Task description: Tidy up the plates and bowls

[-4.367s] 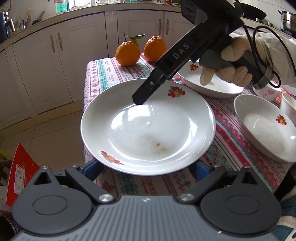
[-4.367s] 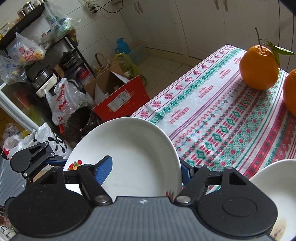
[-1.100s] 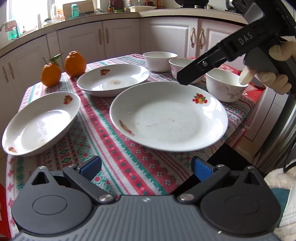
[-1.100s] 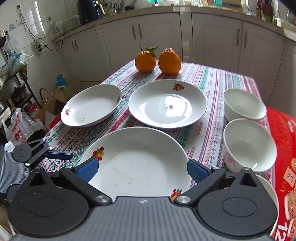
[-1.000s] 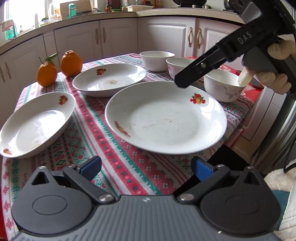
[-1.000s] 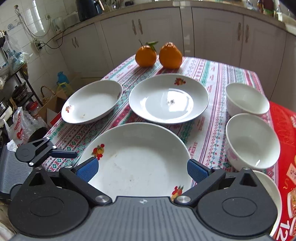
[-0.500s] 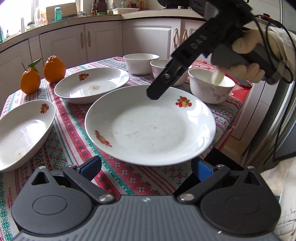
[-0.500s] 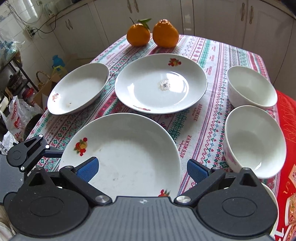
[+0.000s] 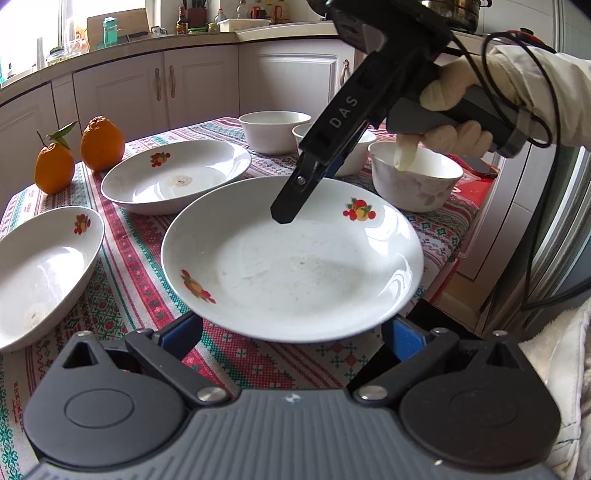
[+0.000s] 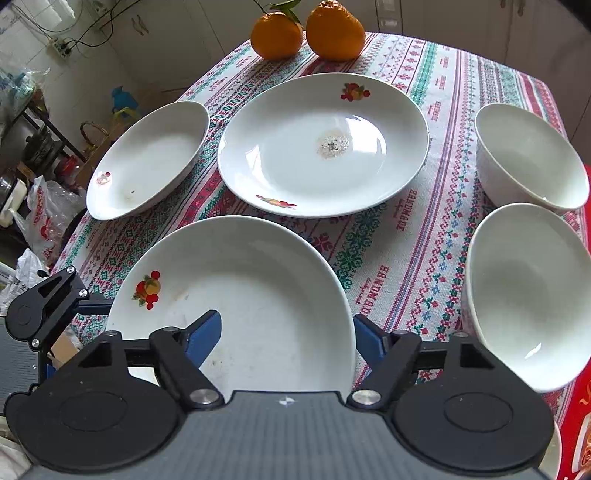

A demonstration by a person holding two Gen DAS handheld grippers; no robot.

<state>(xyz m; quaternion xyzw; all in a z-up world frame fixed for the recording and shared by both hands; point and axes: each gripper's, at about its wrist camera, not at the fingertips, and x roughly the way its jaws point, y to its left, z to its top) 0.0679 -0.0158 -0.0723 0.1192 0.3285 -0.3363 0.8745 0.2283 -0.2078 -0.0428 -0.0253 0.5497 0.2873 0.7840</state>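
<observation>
- Tablecloth [image 10: 406,236]: woven fabric with cross-stitch-style bands in red, green and pink on white. "HANDMADE" is printed twice between the plates and the bowls. It covers the whole table top.
- Near plate [image 9: 291,266]: round, shallow, glossy white ceramic with two fruit decals on the rim and faint dull smears in the well. It sits at the near table corner, with its right side past the table edge. I cannot tell whether the cloth or the gripper fingers carry it.
- Middle plate [image 10: 321,147]: same pattern and glaze, flat on the cloth behind the near plate. A greyish dried patch marks its centre.
- Deep dish [image 10: 147,158]: white, glossy, deeper walls, one small decal. It lies on the left of the cloth, just beside the middle plate.
- Left gripper [image 9: 293,332]: black plastic linkages, ribbed grey body, blue pads. The jaws are spread wide, and the near plate's front rim lies between and over the pads.
- Right gripper [image 10: 288,336]: same build, with "DAS" in white letters on one finger. The jaws are apart, not clamped. One blue pad is over the plate's well and the other is outside its rim.
- Right hand [image 9: 454,110]: cream glove, wrapped round the grey handle.
- Bowls: far bowl [image 10: 532,158] and nearer bowl [image 10: 528,295], plain white, round and deep, on the right side of the cloth. The left wrist view shows a third in the same row.
- Oranges [image 10: 277,35]: two, with pebbled skin, touching at the far table edge. One has a stem and leaves.
</observation>
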